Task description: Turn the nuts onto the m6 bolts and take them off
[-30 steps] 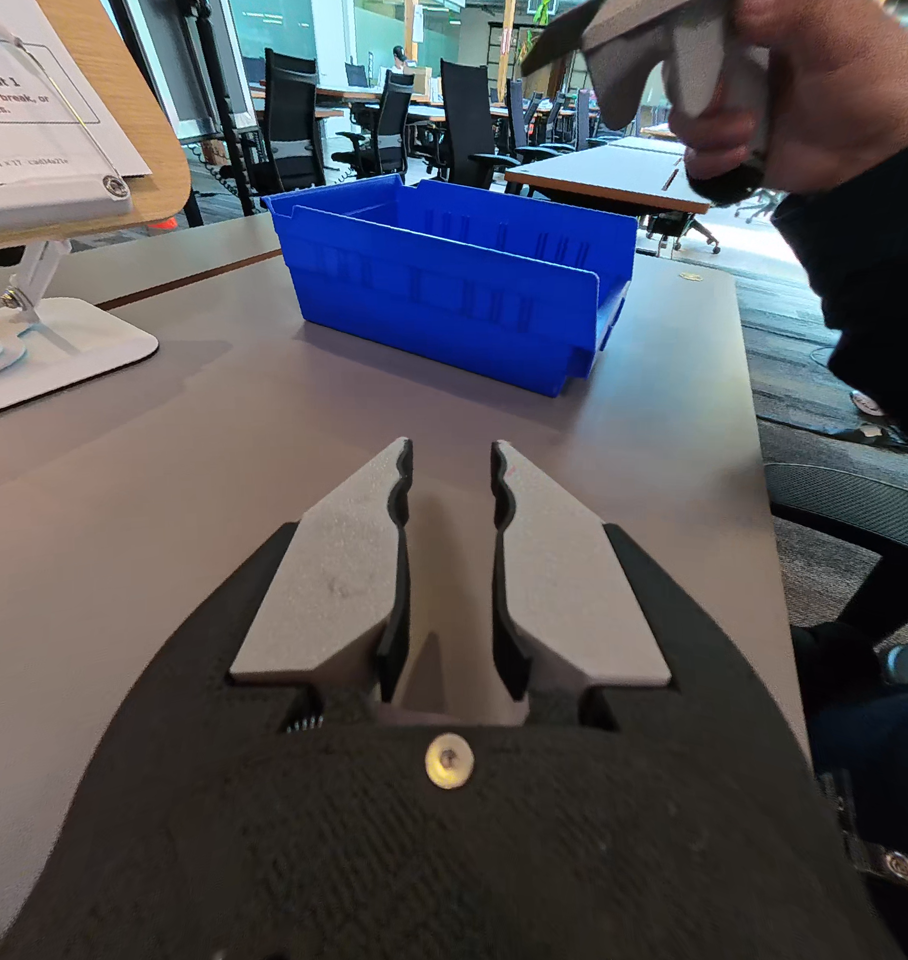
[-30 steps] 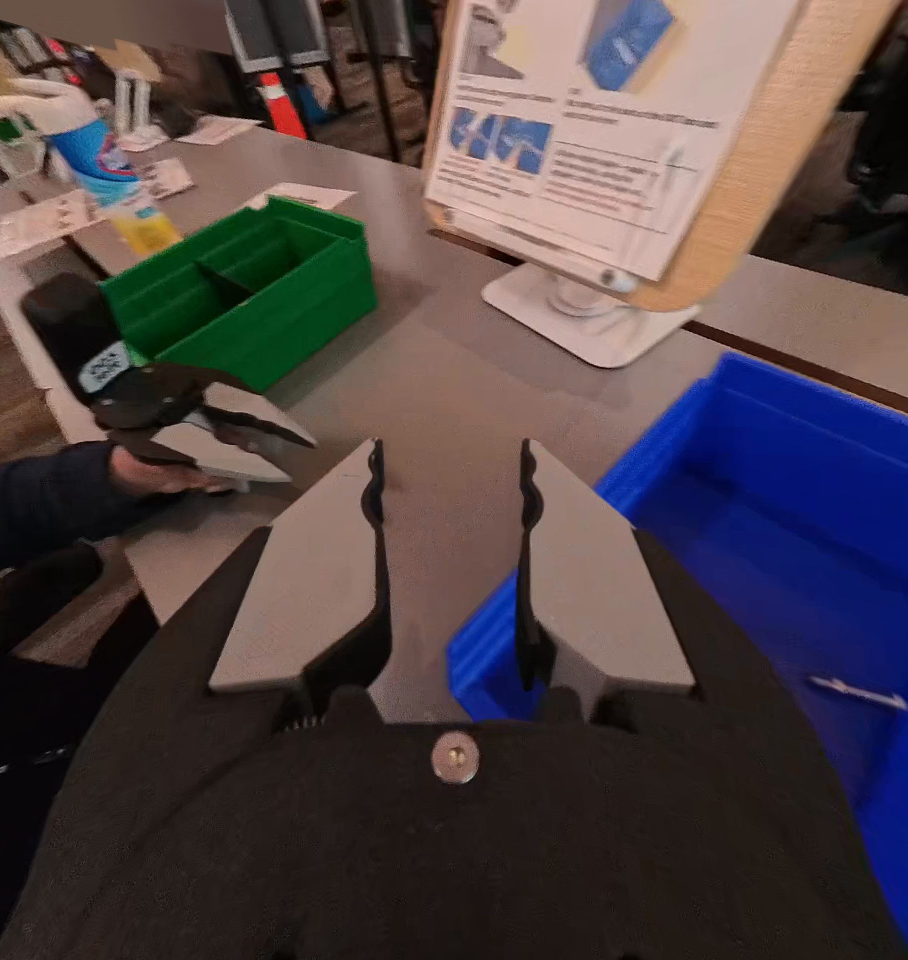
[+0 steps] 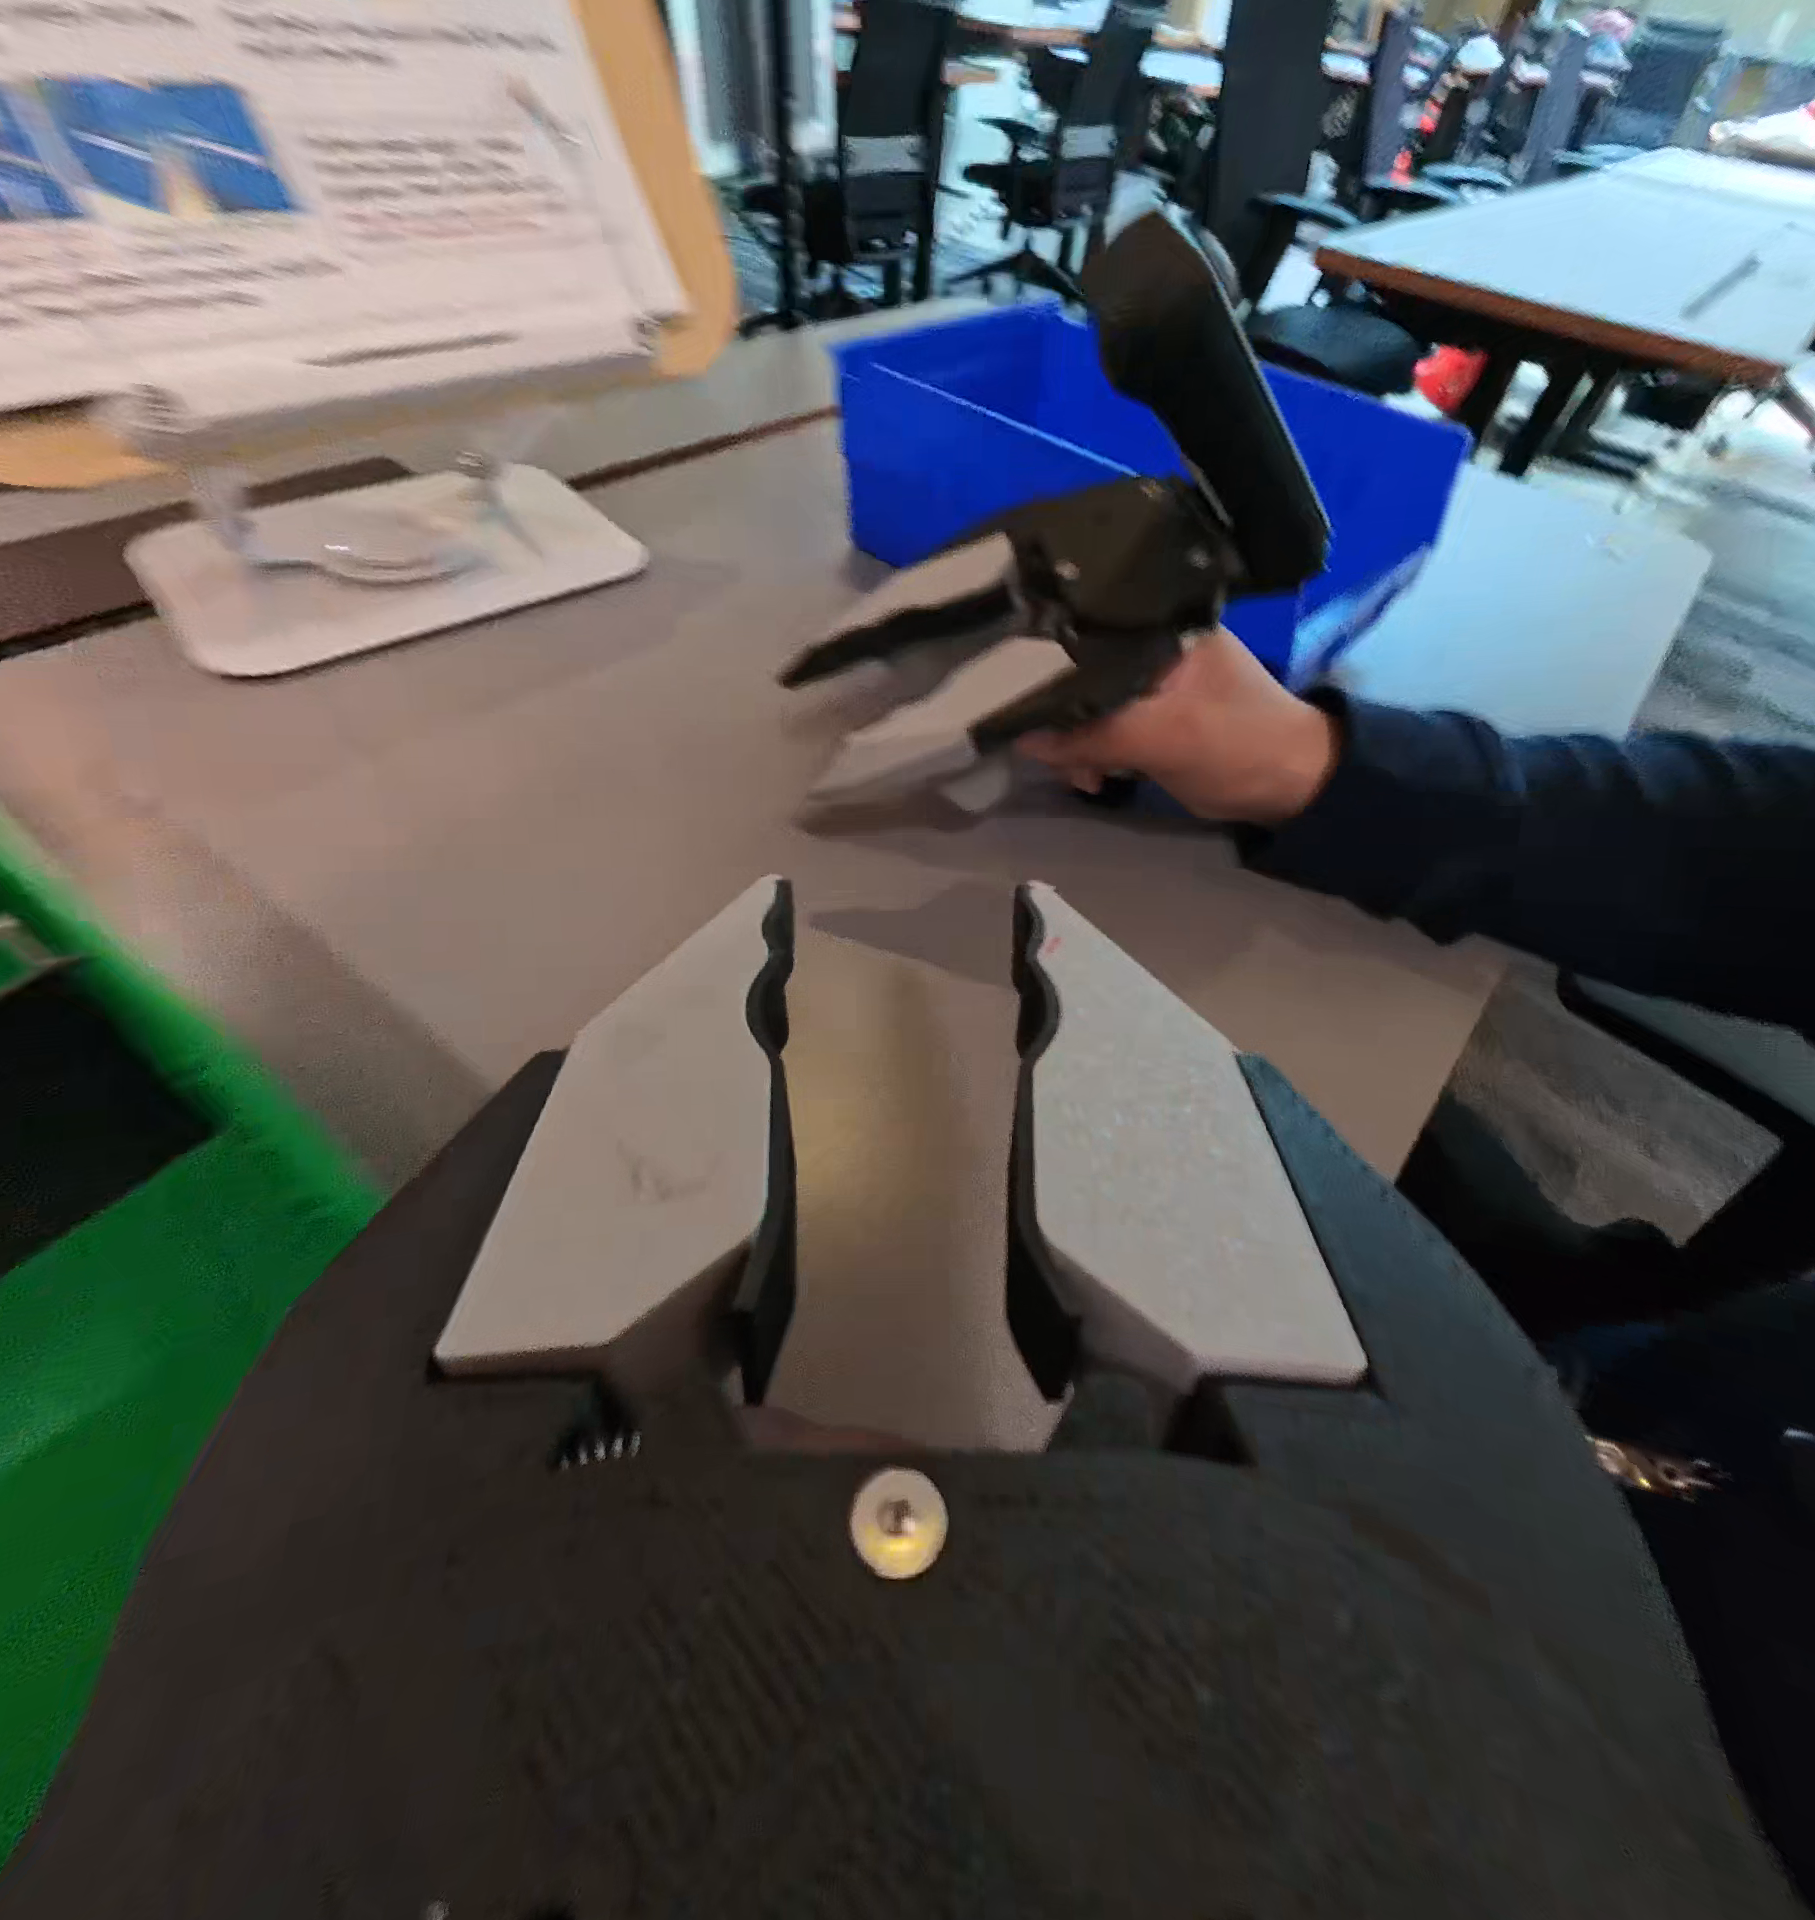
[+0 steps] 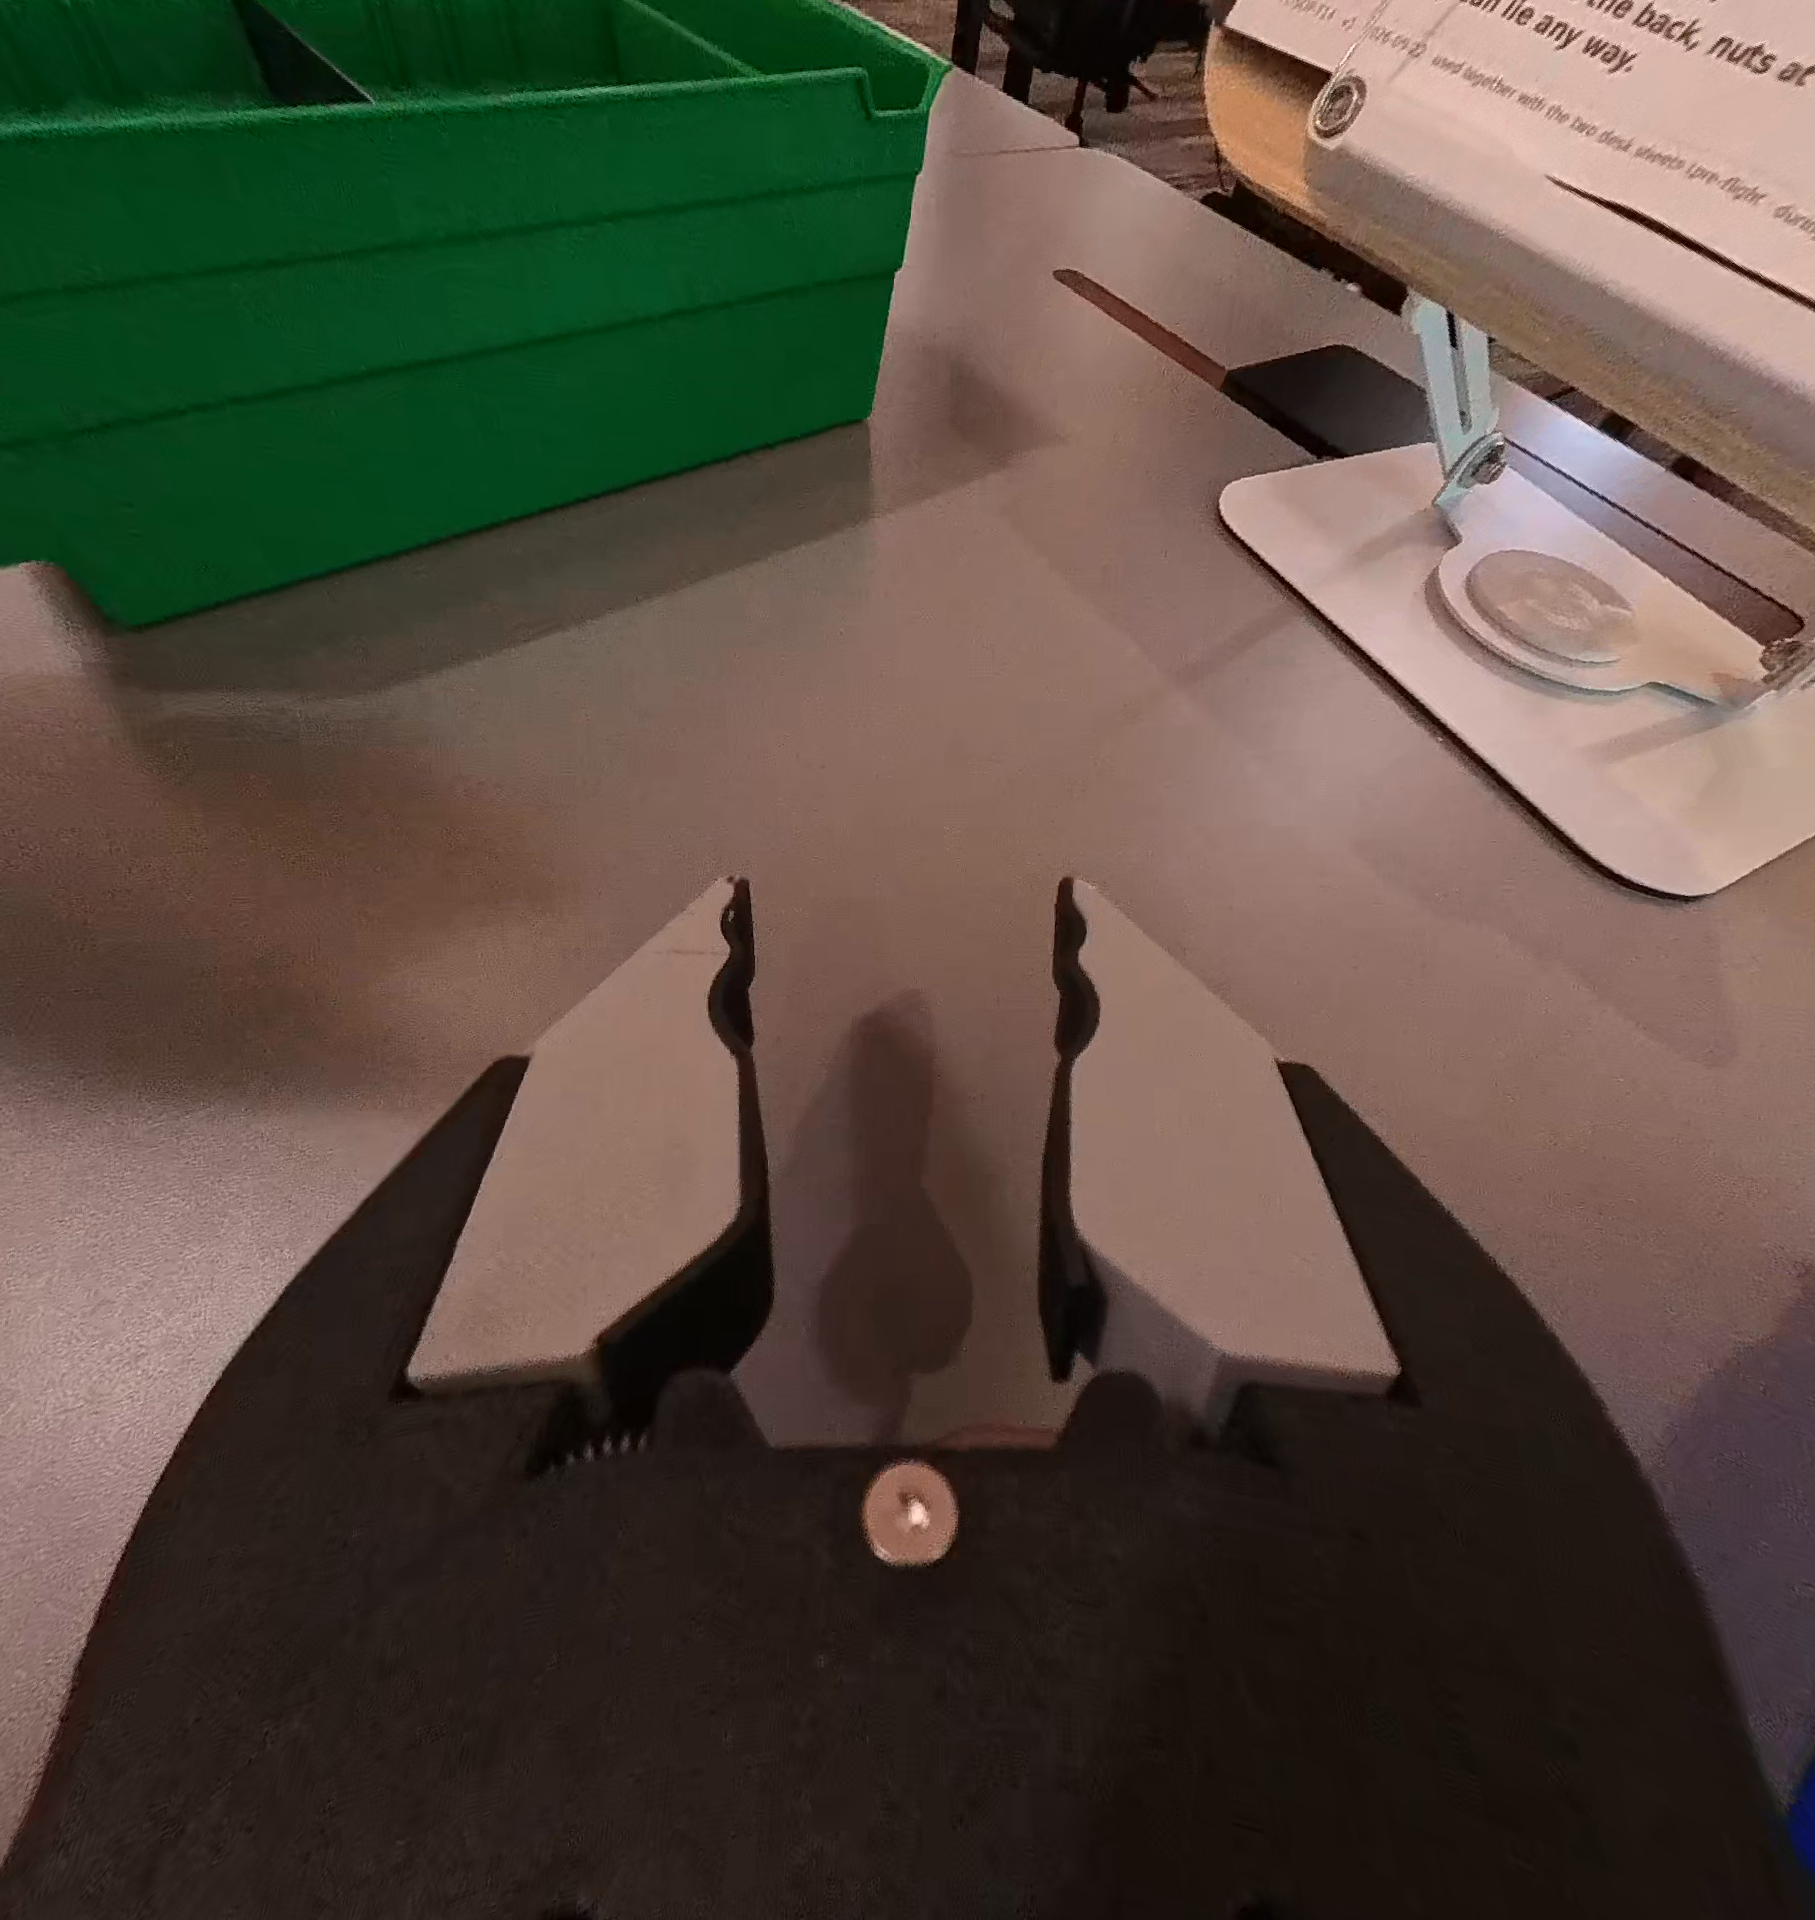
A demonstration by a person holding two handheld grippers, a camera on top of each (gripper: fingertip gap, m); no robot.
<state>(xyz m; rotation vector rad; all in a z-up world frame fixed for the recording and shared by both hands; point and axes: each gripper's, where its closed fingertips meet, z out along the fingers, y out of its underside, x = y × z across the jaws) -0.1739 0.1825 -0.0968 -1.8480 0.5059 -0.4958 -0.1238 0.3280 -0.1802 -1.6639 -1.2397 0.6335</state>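
The left gripper [image 3: 898,904] hangs over the grey table [image 3: 467,831]. Its two fingers are apart w/ nothing between them. The right gripper [image 4: 903,904] is low over the same table, fingers apart too, and empty. In the left wrist view a hand [image 3: 1209,727] holds that right gripper just in front of the blue bin [image 3: 944,457].

No nuts or bolts show anywhere in either view. They may sit inside the green bin [image 4: 415,343], which stands at the table's far left in the right wrist view and has a divider wall inside, but its floor is hidden. The blue bin's inside can't be seen either. A paper sheet on a white stand [image 4: 1505,644] sits near the back, between the bins.

So the job looks like it's at the start: nothing picked up yet. Next step is prob. to reach into a bin for a bolt and a nut.

How they will handle, as a guess: m6 bolts and nuts are small, hard, metal, light and a bit slippery. They won't squash or break, but can pop out or roll. Best to pinch the bolt across its head or shank, in the finger notches, and hold the nut by two flat sides, so it can spin on straight.
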